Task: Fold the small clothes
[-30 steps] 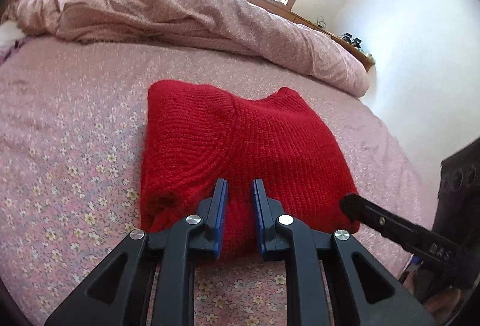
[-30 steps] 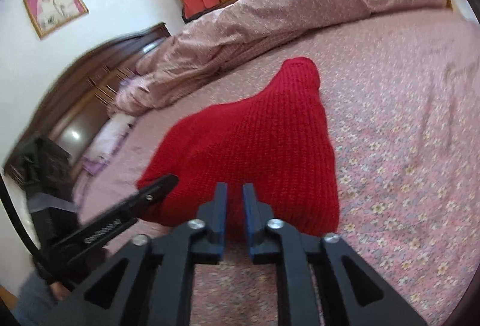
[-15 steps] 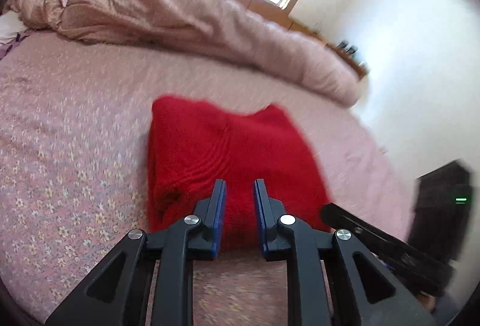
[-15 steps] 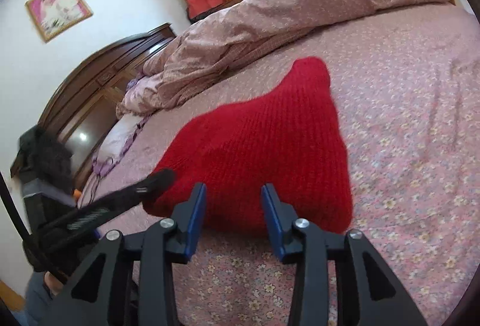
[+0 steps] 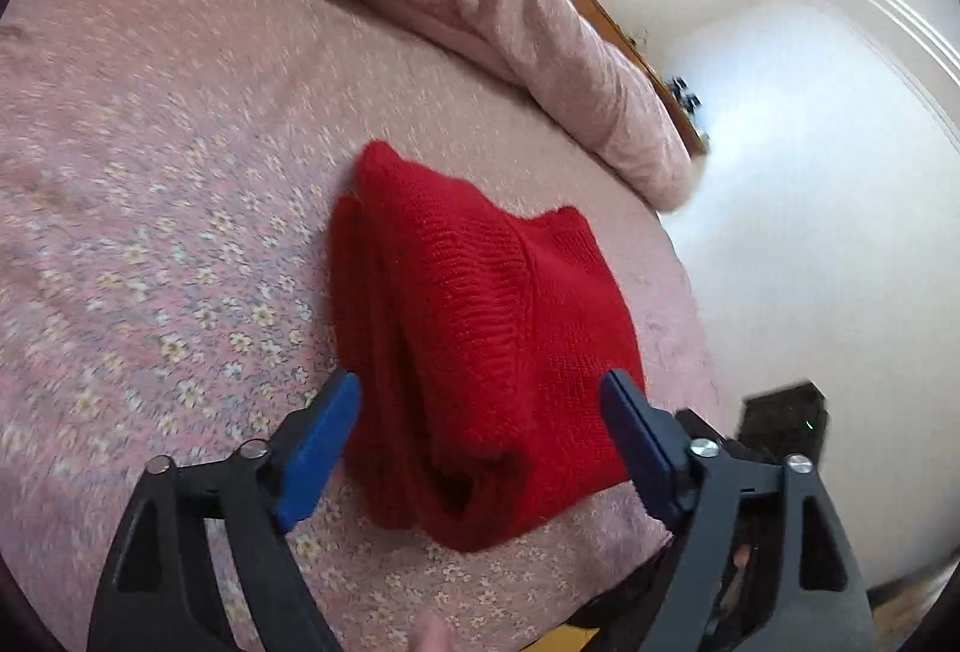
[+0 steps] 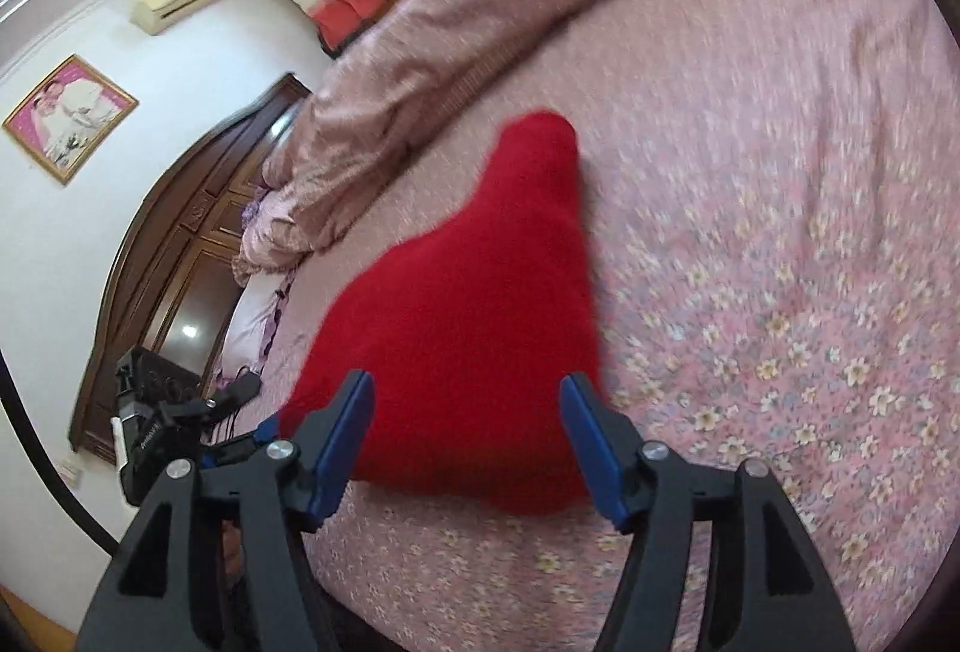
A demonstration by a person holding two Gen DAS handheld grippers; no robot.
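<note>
the red sweater [image 5: 480, 328] lies folded in a thick bundle on the flowered bedsheet [image 5: 150, 208], straight ahead of both grippers. its long axis runs away from them toward the rumpled quilt [image 6: 480, 10], and its near end sits closest to the jaws. the left gripper [image 5: 480, 442] has just been opening; its jaws stand spread wide either side of that near end, pinching nothing. the right gripper [image 6: 468, 436] has also just been opening, its jaws spread and empty. both look about equally near, so either hand could likely take the near edge next.
</note>
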